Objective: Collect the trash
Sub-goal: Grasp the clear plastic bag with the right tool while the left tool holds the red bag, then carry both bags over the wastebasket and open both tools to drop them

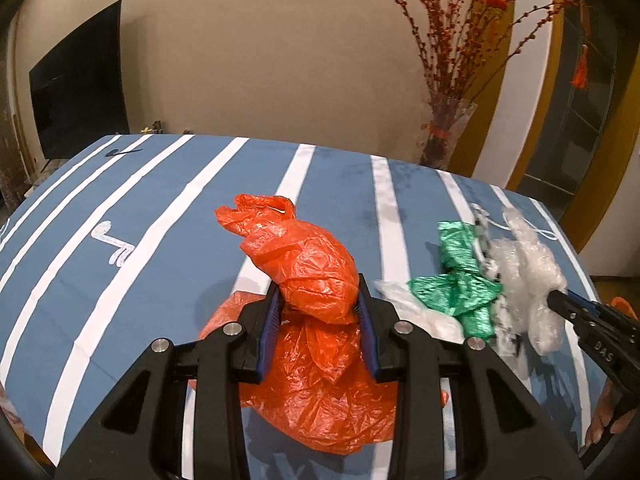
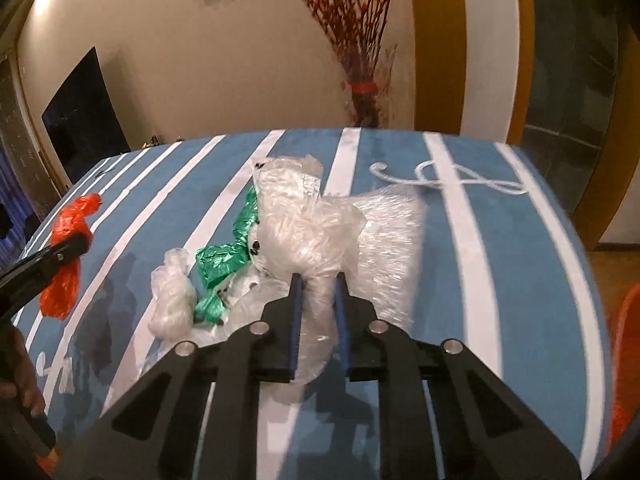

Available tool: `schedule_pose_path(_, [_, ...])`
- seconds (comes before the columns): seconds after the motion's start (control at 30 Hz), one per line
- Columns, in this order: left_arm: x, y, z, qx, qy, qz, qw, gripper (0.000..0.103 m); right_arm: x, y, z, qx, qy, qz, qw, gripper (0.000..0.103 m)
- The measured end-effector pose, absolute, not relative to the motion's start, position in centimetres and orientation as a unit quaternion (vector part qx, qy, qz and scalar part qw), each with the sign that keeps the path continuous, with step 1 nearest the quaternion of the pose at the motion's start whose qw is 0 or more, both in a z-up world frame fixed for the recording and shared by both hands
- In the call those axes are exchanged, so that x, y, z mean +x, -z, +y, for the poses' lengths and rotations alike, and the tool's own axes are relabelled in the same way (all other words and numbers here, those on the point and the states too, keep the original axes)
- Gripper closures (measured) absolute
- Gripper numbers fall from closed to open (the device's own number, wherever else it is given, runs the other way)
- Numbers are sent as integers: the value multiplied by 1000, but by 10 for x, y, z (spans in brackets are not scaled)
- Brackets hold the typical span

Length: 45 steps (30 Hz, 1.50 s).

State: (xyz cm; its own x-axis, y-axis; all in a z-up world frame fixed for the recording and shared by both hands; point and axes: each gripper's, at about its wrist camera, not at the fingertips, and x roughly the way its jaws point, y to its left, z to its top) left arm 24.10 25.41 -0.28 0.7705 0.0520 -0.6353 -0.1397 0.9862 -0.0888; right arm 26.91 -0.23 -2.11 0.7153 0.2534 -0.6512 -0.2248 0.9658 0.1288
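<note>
My left gripper (image 1: 320,292) is shut on a crumpled orange plastic bag (image 1: 312,264), which bulges above the fingers and spreads below them onto the blue striped table (image 1: 160,208). It also shows at the left of the right wrist view (image 2: 66,240). My right gripper (image 2: 318,284) is shut on a wad of clear plastic wrap (image 2: 304,224), seen at the right of the left wrist view (image 1: 528,272). A crumpled green bag (image 1: 460,280) lies against the clear wrap (image 2: 228,256). A small clear bag (image 2: 172,296) lies left of it.
A white cord (image 2: 448,178) lies looped at the table's far right. A vase of red branches (image 1: 448,132) stands behind the table's far edge. A dark TV screen (image 1: 76,88) hangs at the left. An orange object (image 2: 626,360) sits at the right edge.
</note>
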Motion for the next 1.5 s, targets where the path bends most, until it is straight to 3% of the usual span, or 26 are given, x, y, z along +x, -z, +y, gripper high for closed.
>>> schedule_pose_path(0.63, [213, -28, 104, -15, 96, 315, 944, 69, 166, -26, -161, 23, 47, 242, 969, 87])
schedule_pose_path(1.17, [206, -24, -74, 14, 257, 324, 910, 69, 108, -6, -293, 86, 170, 239, 952, 87])
schedule_pose_path(1.5, [196, -16, -147, 28, 319, 325, 890, 69, 91, 12, -336, 120, 197, 243, 942, 87])
